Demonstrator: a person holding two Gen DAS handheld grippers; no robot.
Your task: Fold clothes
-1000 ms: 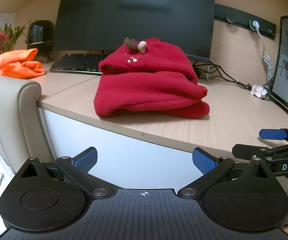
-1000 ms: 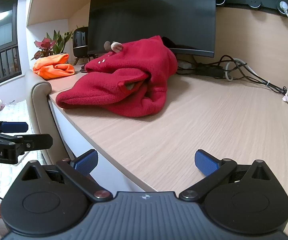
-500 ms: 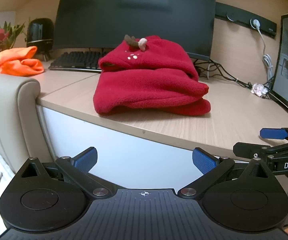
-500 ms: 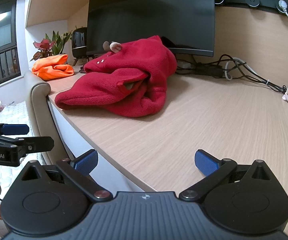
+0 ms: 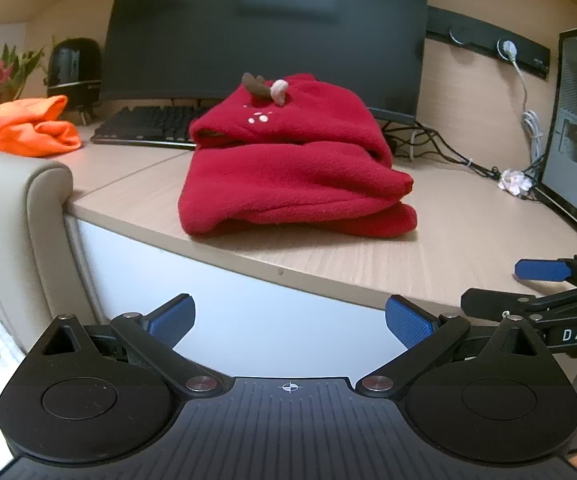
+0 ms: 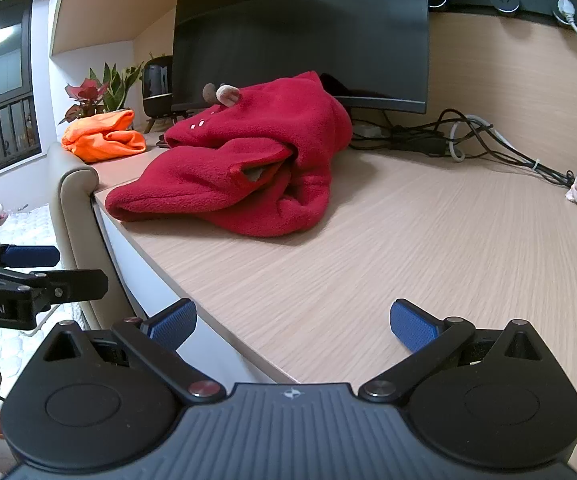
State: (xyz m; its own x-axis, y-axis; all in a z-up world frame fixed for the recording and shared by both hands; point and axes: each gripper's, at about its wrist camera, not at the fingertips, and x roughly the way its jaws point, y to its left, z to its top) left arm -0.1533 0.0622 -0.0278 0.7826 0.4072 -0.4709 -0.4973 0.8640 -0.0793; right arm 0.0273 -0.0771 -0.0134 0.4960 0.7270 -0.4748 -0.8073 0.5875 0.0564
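Plainly folded, the red fleece garment sits in a thick, soft stack on the wooden tabletop, near its front edge at 12 o'clock from the left hand-held gripper. Small white dots, a brown antler and a pale nub mark its top layer. From the right hand-held gripper it lies at 11 o'clock, one sleeve opening showing. Both hand-held grippers hang short of the garment, blue pads spread wide, empty. An orange cloth lies at 10 o'clock.
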